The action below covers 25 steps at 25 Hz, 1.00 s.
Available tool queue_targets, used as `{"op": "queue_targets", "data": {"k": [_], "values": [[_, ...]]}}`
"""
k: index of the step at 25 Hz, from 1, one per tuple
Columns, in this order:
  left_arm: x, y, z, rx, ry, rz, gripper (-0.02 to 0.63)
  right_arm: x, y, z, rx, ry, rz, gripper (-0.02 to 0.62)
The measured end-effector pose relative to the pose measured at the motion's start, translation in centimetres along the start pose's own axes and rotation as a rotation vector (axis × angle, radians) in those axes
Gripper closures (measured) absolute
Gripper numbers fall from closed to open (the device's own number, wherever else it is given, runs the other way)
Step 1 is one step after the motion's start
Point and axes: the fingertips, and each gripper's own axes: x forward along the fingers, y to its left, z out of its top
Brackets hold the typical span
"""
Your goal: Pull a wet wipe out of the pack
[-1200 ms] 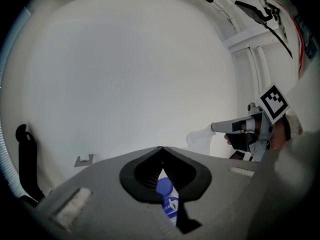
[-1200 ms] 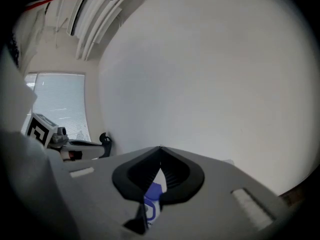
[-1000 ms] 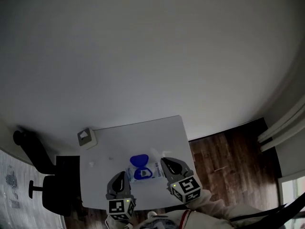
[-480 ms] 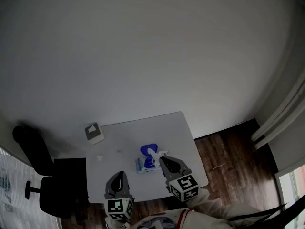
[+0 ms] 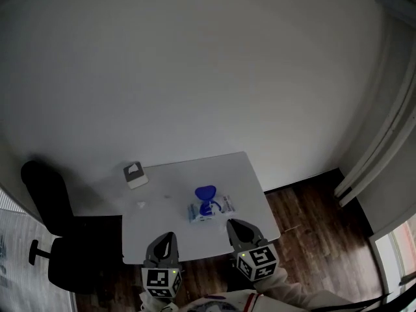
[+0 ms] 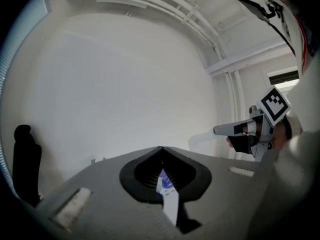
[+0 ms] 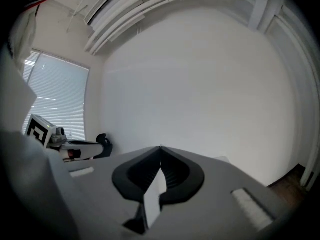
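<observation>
A: How's the light?

B: Dim and flat in the head view. The wall (image 5: pixel 195 77) is grey and darkens toward the corners, and the table (image 5: pixel 240 187) is the brightest patch.

A: And the 2 gripper views?

B: Brighter, with daylight glaring through the blinds (image 7: pixel 55 99). There's strong fisheye bending, black rims and a soft near foreground. The right gripper (image 6: pixel 216 130) looks blurry.

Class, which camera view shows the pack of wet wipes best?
The head view: the whole pack lies on the table, its blue lid raised. The left gripper view shows only a small blue-and-white sliver of it; the right gripper view does not plainly show it.
</observation>
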Motion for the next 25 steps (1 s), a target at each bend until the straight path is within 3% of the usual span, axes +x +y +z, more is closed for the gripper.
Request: {"op": "queue_targets", "data": {"k": [8,17,25], "values": [[-3.5,-3.3,-1.0,-0.014,0.011,-0.001,0.604,-4.5,0.5,-0.5,-0.025,0.019,0.009,0.589],[-2.0,-7.8,1.0,0.019,-0.010,0.020,0.604,-6.8,-3.2,1.0,-0.031,-0.010,0.034,0.589],[-1.6,-8.8,0.6,-0.037,0.004,0.029,0.604,-7.8,-4.1,0.1,-0.013,0.008,0.049,0.589]]}}
